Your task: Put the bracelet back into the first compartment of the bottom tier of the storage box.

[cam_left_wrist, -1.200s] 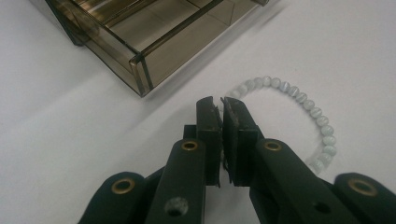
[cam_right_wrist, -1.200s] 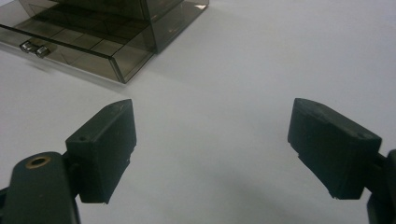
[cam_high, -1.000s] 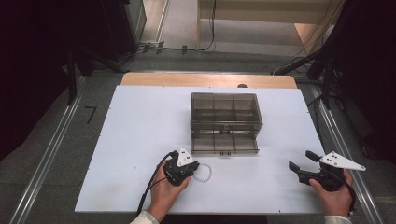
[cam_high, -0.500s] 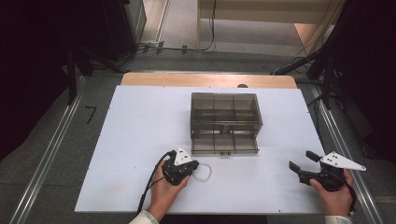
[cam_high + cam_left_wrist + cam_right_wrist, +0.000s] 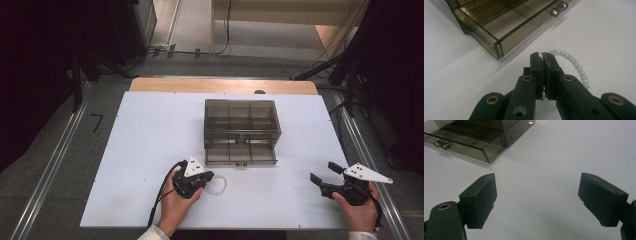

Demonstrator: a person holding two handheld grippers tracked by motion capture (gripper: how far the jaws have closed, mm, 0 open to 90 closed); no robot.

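I've got my left gripper [image 5: 542,53] clamped on the bead bracelet [image 5: 574,65] just before the open drawer [image 5: 506,27], right gripper [image 5: 536,202] idle with jaws apart; next comes lifting it in.

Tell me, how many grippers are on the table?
2. The left gripper is near the bead bracelet, before the open drawer. The right gripper is at the table's right edge.

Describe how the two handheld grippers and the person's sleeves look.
Both grippers are black with blocky fingers and brass-coloured rivets. The left gripper and the right gripper each carry a pale three-cornered plate. A black cable trails from the left one. White cuffs show.
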